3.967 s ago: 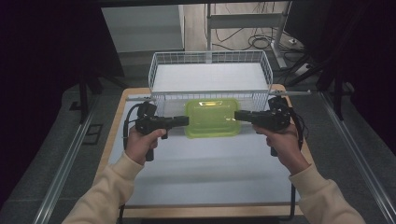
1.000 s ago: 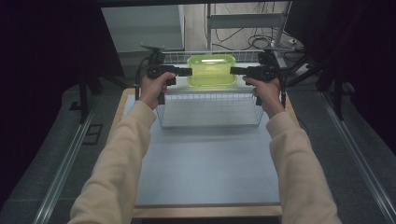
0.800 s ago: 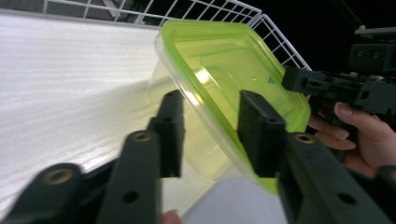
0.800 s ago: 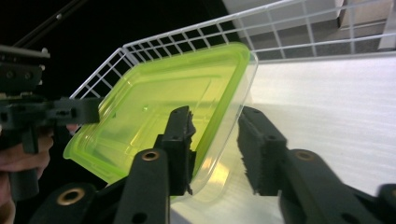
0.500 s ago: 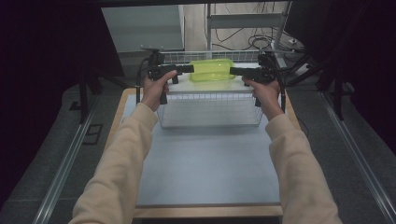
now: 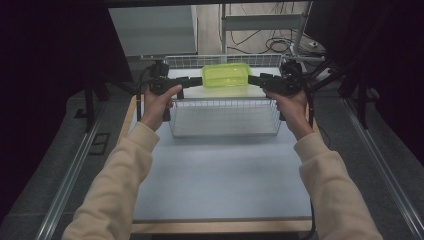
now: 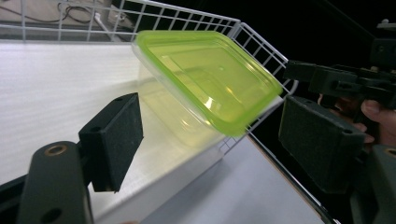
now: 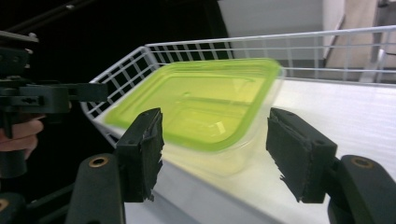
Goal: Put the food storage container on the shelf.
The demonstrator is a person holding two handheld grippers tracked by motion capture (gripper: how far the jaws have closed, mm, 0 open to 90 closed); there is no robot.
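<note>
A clear tub with a lime-green lid (image 6: 226, 75) lies in the far part of the white wire basket (image 6: 222, 102). My left gripper (image 6: 192, 83) sits just left of it and my right gripper (image 6: 253, 80) just right of it, both level and pointing inward. Both pairs of jaws have just been opening. In the left gripper view the tub (image 7: 205, 79) lies ahead of my open left gripper (image 7: 215, 140), untouched by the pads. In the right gripper view the tub (image 8: 196, 107), slightly blurred, lies beyond my open right gripper (image 8: 219, 154).
The basket stands at the far end of a pale mat (image 6: 220, 170) on the wooden table. Its wire walls (image 7: 187, 18) rise around the tub. Dark stands and cables flank the table, and metal rails run along both sides.
A second ago both grippers pinched the tub's ends over the basket. Both have since opened and drawn a little apart, and the tub has dropped lower inside the basket.
</note>
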